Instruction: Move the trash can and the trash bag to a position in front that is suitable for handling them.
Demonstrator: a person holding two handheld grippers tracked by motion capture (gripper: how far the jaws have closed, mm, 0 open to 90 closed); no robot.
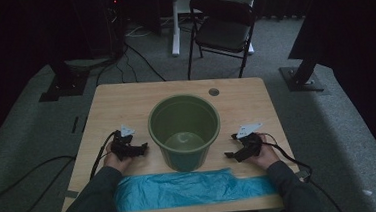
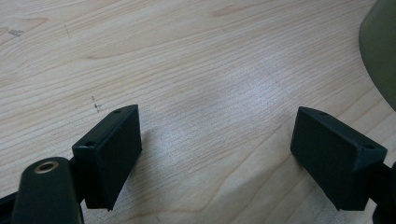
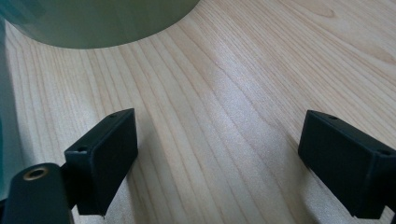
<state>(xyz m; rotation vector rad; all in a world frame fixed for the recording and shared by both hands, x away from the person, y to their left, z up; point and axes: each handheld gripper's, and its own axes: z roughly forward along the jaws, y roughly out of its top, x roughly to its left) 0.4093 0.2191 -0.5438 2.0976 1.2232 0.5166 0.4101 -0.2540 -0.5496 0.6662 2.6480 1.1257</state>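
A green plastic bucket point(image 1: 184, 131) stands upright and empty in the middle of the wooden table point(image 1: 125, 98). A flat blue plastic bag point(image 1: 192, 188) lies along the table's near edge, in front of the bucket. My left gripper point(image 1: 143, 148) rests on the table just left of the bucket, jaws wide apart with bare wood between them point(image 2: 217, 154). The bucket wall point(image 2: 380, 51) shows at the right of that view. My right gripper point(image 1: 229, 154) rests to the right of the bucket, open and empty point(image 3: 217, 158), with the bucket's base point(image 3: 102, 21) just ahead.
A black folding chair point(image 1: 223, 26) stands behind the table on the grey carpet. Cables point(image 1: 26, 182) trail over the floor at left. A round grommet hole point(image 1: 213, 91) sits near the table's far edge. Dark stand bases point(image 1: 301, 75) flank the table.
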